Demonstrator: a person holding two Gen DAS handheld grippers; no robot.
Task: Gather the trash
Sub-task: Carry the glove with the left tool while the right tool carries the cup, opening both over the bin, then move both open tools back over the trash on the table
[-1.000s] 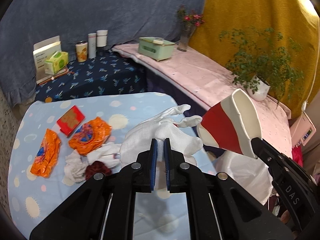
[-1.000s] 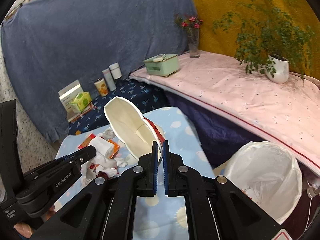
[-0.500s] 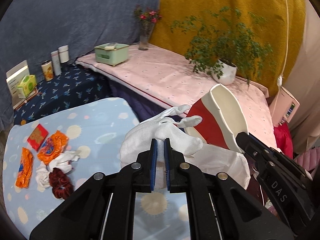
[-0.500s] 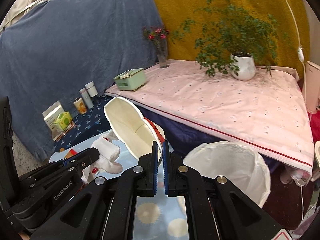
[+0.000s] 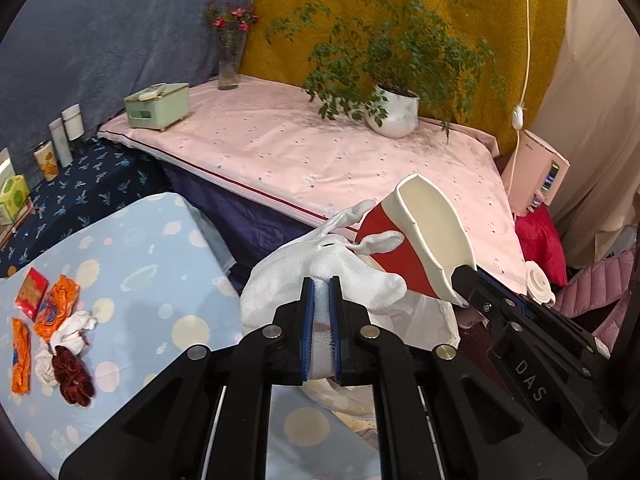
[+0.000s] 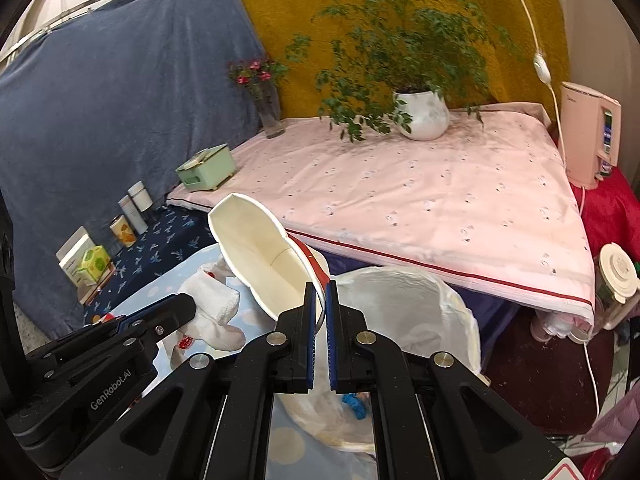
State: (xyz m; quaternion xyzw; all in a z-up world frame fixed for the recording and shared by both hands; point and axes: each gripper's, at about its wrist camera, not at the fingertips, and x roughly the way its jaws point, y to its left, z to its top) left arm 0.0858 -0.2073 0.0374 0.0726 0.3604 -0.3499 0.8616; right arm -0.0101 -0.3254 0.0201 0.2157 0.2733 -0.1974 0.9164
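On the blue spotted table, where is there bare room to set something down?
Free: the blue table from its far edge to the held white glove. Crowded: the near left corner, with orange wrappers, red packet, white rags and scrunchie.

A potted plant (image 6: 420,116), a vase of flowers (image 6: 268,116) and a tissue box (image 6: 206,168) stand on the raised bed (image 6: 420,208) at the back. Before it sits the lined bin (image 6: 404,320), right of the low table (image 5: 132,264), where snack packets (image 5: 56,308), crumpled tissue (image 5: 72,330) and a scrunchie (image 5: 74,372) lie at the left.

Knitted white cloth glove (image 5: 320,276) — matt paper cup (image 6: 260,256), thin crinkly plastic bin liner (image 6: 416,312).
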